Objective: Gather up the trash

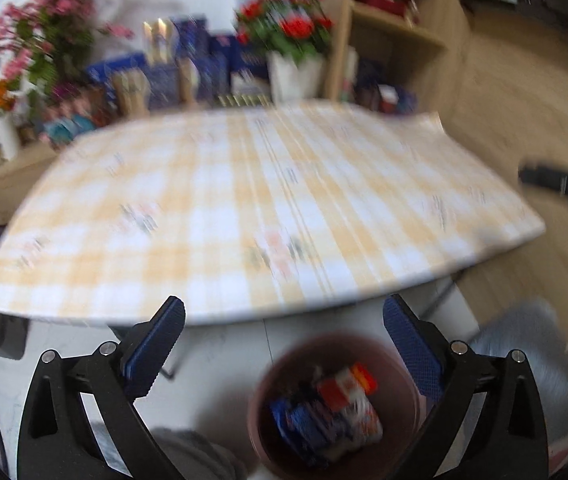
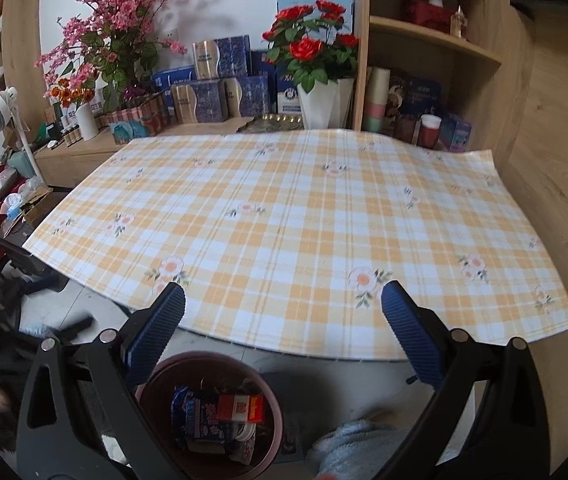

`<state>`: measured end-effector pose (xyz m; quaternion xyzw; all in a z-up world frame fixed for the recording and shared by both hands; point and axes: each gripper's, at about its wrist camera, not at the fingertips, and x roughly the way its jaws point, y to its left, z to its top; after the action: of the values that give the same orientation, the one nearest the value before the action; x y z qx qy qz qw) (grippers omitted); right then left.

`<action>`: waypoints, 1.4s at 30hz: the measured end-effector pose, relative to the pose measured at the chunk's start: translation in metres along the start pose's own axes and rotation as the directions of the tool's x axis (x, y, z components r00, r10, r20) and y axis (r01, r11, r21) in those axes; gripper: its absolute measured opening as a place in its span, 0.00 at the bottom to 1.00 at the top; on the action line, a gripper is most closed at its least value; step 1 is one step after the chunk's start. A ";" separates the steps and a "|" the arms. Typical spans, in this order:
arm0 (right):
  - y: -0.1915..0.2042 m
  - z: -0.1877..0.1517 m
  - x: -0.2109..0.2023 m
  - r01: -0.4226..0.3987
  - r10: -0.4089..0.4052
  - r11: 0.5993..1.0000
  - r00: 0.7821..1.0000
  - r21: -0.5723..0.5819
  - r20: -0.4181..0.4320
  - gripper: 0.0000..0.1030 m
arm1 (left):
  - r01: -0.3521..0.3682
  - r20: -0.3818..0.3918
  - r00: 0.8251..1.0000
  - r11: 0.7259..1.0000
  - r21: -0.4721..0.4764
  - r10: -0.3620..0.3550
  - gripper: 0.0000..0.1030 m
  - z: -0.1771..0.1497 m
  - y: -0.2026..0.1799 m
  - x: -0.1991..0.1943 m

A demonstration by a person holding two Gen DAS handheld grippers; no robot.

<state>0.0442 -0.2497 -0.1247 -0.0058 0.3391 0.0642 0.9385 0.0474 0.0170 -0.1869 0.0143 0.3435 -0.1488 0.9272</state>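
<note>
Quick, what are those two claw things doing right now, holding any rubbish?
Left gripper: open, holding nothing, above the bin.
Right gripper: open, holding nothing.

Tablecloth (image 2: 284, 220): orange-yellow and white check, scattered pale flowers with orange centres.
Bin (image 2: 155, 384): dull reddish-brown; wrappers (image 2: 219, 412) inside, blue-and-white and red-and-orange.
Gripper pads (image 2: 155, 336): dark blue, ribbed; frames black.
Roses (image 2: 308, 48): red, green leaves; vase (image 2: 320, 108) white.
Blossom spray (image 2: 115, 12): pink.
Boxes (image 2: 219, 80): blue with gold.
Shelving (image 2: 436, 36): light wood.
</note>
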 end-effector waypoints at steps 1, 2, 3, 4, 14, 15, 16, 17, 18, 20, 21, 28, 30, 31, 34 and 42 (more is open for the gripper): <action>0.001 0.005 -0.002 0.003 -0.003 1.000 1.000 -0.001 0.008 0.94 | -0.008 0.028 1.000 1.000 -0.011 0.008 0.94 0.009 0.002 -0.007; 0.001 0.007 -0.003 0.005 -0.005 1.000 1.000 -0.001 0.013 0.94 | -0.022 0.065 0.998 1.000 -0.021 0.024 0.94 0.022 0.005 -0.017; 0.001 0.012 -0.005 0.008 -0.008 1.000 1.000 0.001 0.022 0.94 | -0.041 0.092 0.995 0.999 -0.025 0.043 0.94 0.032 0.007 -0.024; 0.001 0.015 -0.007 0.008 -0.008 1.000 1.000 0.004 0.029 0.94 | -0.073 0.125 0.989 0.997 -0.025 0.075 0.94 0.044 0.008 -0.034; 0.001 0.031 -0.015 0.004 -0.005 1.000 0.998 0.024 0.055 0.94 | -0.239 0.286 0.929 0.971 -0.014 0.233 0.94 0.098 -0.001 -0.086; 0.001 0.032 -0.015 0.005 -0.007 1.000 0.998 0.025 0.057 0.94 | -0.238 0.290 0.929 0.971 -0.017 0.232 0.94 0.100 -0.002 -0.089; 0.001 0.033 -0.015 0.004 -0.005 1.000 0.998 0.027 0.058 0.94 | -0.235 0.291 0.929 0.972 -0.019 0.230 0.94 0.101 -0.003 -0.091; 0.001 0.034 -0.016 0.000 -0.002 1.000 0.998 0.031 0.060 0.94 | -0.225 0.294 0.930 0.974 -0.025 0.222 0.94 0.103 -0.003 -0.093; 0.001 0.034 -0.016 0.000 -0.002 0.999 0.998 0.033 0.061 0.94 | -0.217 0.295 0.931 0.976 -0.029 0.216 0.94 0.104 -0.002 -0.094; 0.001 0.035 -0.017 0.001 -0.004 0.999 0.998 0.037 0.063 0.94 | -0.211 0.291 0.933 0.977 -0.035 0.212 0.94 0.105 -0.002 -0.095; 0.001 0.036 -0.017 0.001 -0.004 0.999 0.998 0.038 0.064 0.94 | -0.214 0.285 0.934 0.976 -0.032 0.214 0.94 0.107 -0.003 -0.095; 0.001 0.041 -0.020 0.003 -0.006 0.999 0.997 0.044 0.073 0.94 | -0.228 0.298 0.928 0.974 -0.018 0.223 0.94 0.107 -0.006 -0.097; 0.002 0.043 -0.022 0.004 -0.007 0.999 0.997 0.043 0.077 0.94 | -0.225 0.306 0.926 0.974 -0.022 0.221 0.94 0.109 -0.006 -0.099; 0.003 0.044 -0.023 0.004 -0.007 0.999 0.997 0.043 0.079 0.94 | -0.223 0.306 0.926 0.975 -0.025 0.220 0.94 0.110 -0.006 -0.100; 0.005 0.048 -0.026 -0.001 -0.003 0.999 0.996 0.041 0.091 0.94 | -0.208 0.299 0.931 0.977 -0.037 0.210 0.94 0.113 -0.004 -0.102; 0.010 0.054 -0.033 -0.003 -0.001 1.000 0.994 0.030 0.112 0.94 | -0.228 0.302 0.926 0.973 -0.036 0.229 0.94 0.113 -0.002 -0.105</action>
<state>0.0517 -0.2405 -0.0615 0.0123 0.2868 0.0598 0.9560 0.0425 0.0285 -0.0329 0.0311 0.1927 -0.0402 0.9799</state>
